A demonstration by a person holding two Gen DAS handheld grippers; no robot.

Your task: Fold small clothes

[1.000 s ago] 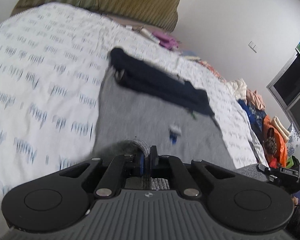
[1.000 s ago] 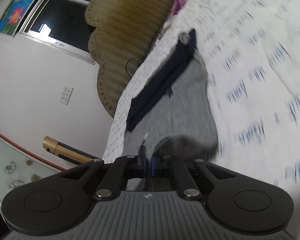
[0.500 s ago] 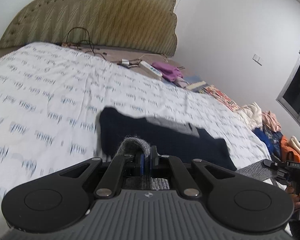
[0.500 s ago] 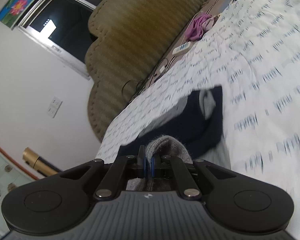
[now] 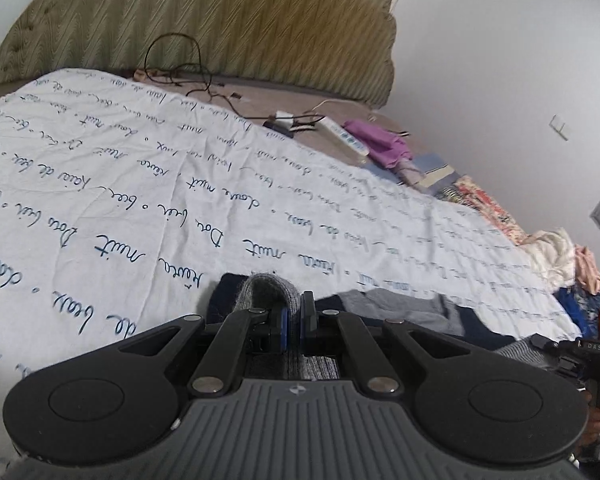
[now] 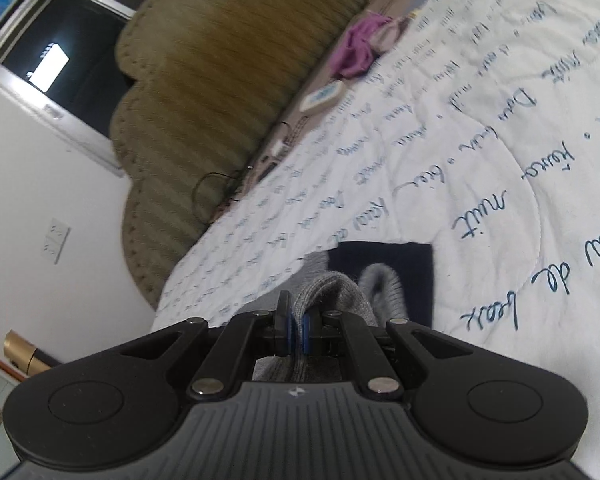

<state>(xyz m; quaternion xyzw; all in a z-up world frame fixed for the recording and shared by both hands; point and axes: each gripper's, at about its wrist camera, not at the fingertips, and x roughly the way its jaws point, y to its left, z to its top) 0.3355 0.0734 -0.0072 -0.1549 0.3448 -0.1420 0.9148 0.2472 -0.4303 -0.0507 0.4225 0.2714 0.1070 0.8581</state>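
A small grey garment with a dark navy band lies on the bed. My left gripper (image 5: pixel 293 314) is shut on a fold of the grey garment (image 5: pixel 268 286), low over its navy band (image 5: pixel 472 326). My right gripper (image 6: pixel 296 320) is shut on another grey fold (image 6: pixel 336 292), with the navy band (image 6: pixel 380 258) just beyond its tips. The right gripper also shows at the right edge of the left wrist view (image 5: pixel 580 356). Most of the garment is hidden under both grippers.
The white bedspread with blue script (image 5: pixel 140 184) spreads ahead. A padded olive headboard (image 5: pixel 220 20) stands at the far end, with cables, a power strip (image 5: pixel 346 138) and a purple cloth (image 5: pixel 384 146) beside it. A pile of clothes (image 5: pixel 560 256) lies at the right.
Both grippers have carried the held grey edge forward over the garment to its navy band. The grey body that showed ahead a second ago is now mostly hidden beneath them.
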